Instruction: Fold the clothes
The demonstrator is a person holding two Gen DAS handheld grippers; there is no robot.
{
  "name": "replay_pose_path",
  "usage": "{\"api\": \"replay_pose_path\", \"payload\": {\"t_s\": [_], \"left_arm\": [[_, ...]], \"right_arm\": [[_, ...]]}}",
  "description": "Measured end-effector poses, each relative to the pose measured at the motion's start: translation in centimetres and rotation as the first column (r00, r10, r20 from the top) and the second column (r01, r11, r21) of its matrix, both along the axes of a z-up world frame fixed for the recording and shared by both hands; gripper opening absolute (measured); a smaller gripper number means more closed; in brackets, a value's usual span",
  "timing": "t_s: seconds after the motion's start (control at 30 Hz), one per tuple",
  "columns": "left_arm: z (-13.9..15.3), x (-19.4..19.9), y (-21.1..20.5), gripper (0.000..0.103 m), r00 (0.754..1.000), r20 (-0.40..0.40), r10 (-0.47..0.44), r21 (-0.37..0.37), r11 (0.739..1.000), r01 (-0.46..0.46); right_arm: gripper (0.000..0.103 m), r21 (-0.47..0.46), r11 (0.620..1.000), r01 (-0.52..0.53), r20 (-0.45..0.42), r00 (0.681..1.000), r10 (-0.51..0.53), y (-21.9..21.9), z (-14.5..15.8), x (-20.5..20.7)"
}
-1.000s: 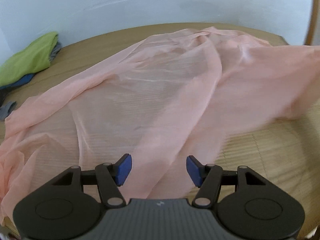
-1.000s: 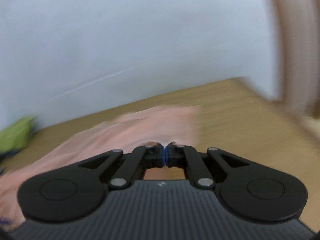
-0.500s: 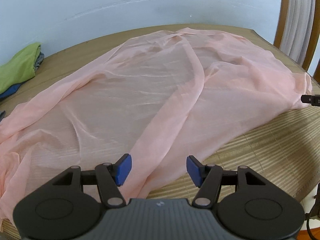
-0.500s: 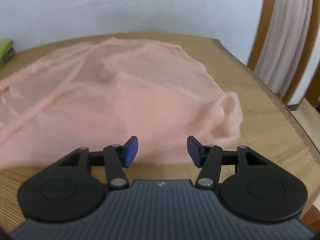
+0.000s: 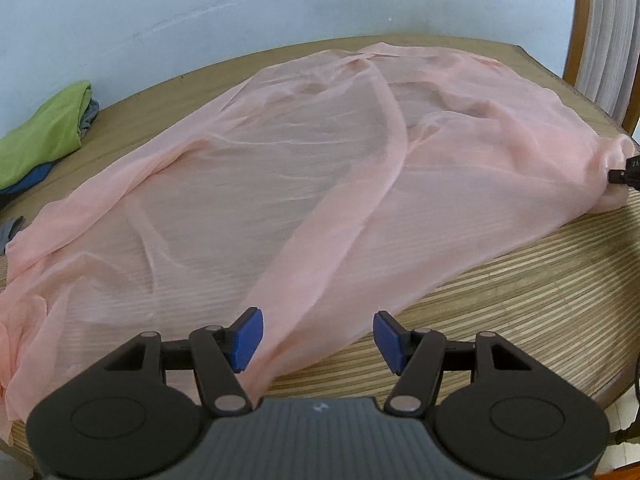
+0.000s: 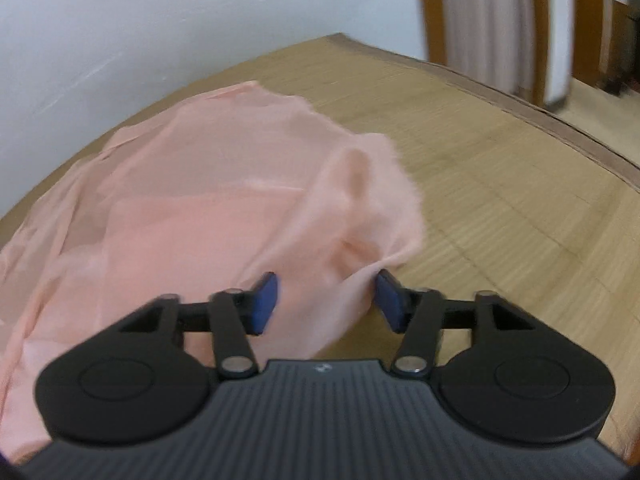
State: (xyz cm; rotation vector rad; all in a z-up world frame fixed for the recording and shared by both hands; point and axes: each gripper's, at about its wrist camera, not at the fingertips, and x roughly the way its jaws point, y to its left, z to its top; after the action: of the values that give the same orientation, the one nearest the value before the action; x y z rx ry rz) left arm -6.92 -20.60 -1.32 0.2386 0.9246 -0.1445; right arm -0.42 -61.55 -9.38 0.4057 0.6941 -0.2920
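A sheer pink garment (image 5: 320, 168) lies spread over the woven table mat (image 5: 520, 300). My left gripper (image 5: 318, 336) hovers open over its near hem; a strip of cloth runs under the left pad. In the right wrist view my right gripper (image 6: 326, 302) straddles a bunched corner of the garment (image 6: 200, 200). Its jaws stand apart and are closing, with the cloth fold between them and brushing the right pad (image 6: 390, 300). The right gripper's tip (image 5: 626, 174) also shows at the garment's right corner in the left wrist view.
A pile of green and blue clothes (image 5: 44, 136) sits at the far left of the table, with a grey piece (image 5: 10, 230) nearer. The table edge (image 6: 580, 136) curves on the right, with a wooden frame and curtain (image 6: 492, 20) beyond. A pale wall stands behind.
The right gripper let go of the lifted cloth, opened and dropped to the garment's right corner. The garment settled flat on the table. The left gripper drifted a little sideways along the hem.
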Motion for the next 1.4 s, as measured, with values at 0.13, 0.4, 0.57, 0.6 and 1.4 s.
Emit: {"api": "replay_pose_path", "payload": {"t_s": [0.13,0.4,0.57,0.6,1.4], "left_arm": [[-0.1,-0.4,-2.8,0.063,1.000,0.012,0.006,-0.009,1.000,-0.006],[-0.5,-1.1,-5.6,0.063,0.999,0.011,0.044,-0.038,0.998,-0.043],[-0.5,-1.6,-5.8,0.063,0.996,0.015,0.089,-0.028,0.996,-0.088],[-0.4,-1.8,-5.8,0.063,0.995,0.017,0.099,-0.025,0.995,-0.098],[2.2,-6.0,15.7,0.066,0.944,0.122,0.307,0.076,0.945,-0.317]], "right_arm": [[0.003,0.097,0.994,-0.058,0.184,0.982,0.039,-1.1,5.5,-1.8],[0.003,-0.085,0.996,0.007,0.469,0.882,0.034,-7.8,20.0,-9.1],[0.005,-0.417,0.898,0.141,0.280,0.960,-0.021,-8.7,18.3,-7.4],[0.005,-0.442,0.887,0.131,0.233,0.972,-0.027,-8.4,17.2,-6.8],[0.048,-0.190,0.850,-0.491,0.016,0.865,0.502,22.8,8.1,-1.2]]}}
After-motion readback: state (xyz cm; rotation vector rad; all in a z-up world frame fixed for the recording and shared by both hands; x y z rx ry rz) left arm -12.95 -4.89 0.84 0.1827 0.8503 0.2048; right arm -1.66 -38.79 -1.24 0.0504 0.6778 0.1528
